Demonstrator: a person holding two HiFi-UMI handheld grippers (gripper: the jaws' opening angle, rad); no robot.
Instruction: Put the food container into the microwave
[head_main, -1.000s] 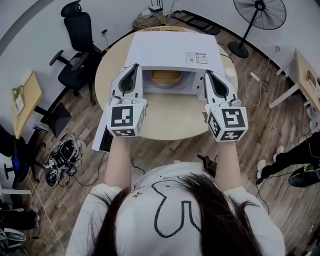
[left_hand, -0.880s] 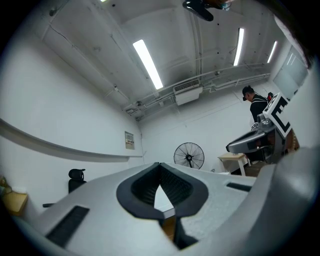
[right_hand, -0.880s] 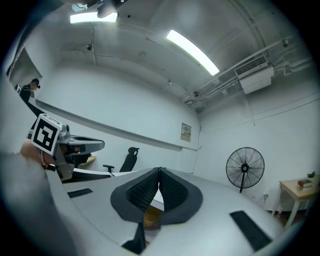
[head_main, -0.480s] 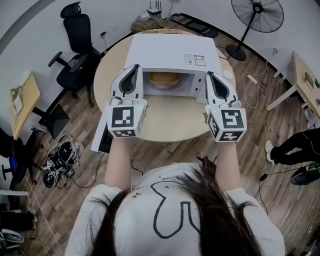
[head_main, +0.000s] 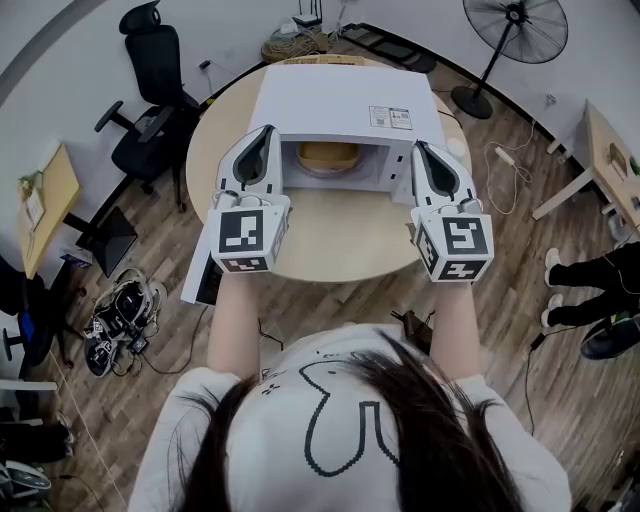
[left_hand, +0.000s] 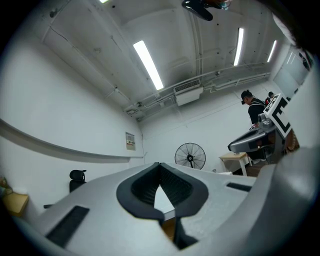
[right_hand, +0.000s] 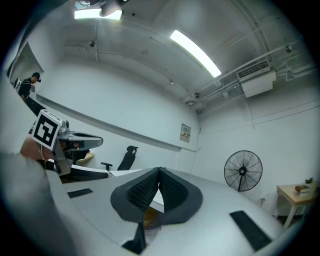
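Inside the microwave (head_main: 345, 105) sits the food container (head_main: 328, 155); L gripper (head_main: 266, 133) & R gripper (head_main: 420, 150) jaws pressed together, empty.

White T-shirt (head_main: 300, 400), black line drawing (head_main: 345, 420), dark hair (head_main: 430, 450), 2 white hand-held grippers (head_main: 268, 132) (head_main: 418, 148)

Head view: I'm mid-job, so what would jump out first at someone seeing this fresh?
The white microwave on the round table stands out, its cavity open toward the person with the tan food container inside. The left gripper and right gripper flank the opening, both shut and empty. A standing fan is on the floor at the upper right.
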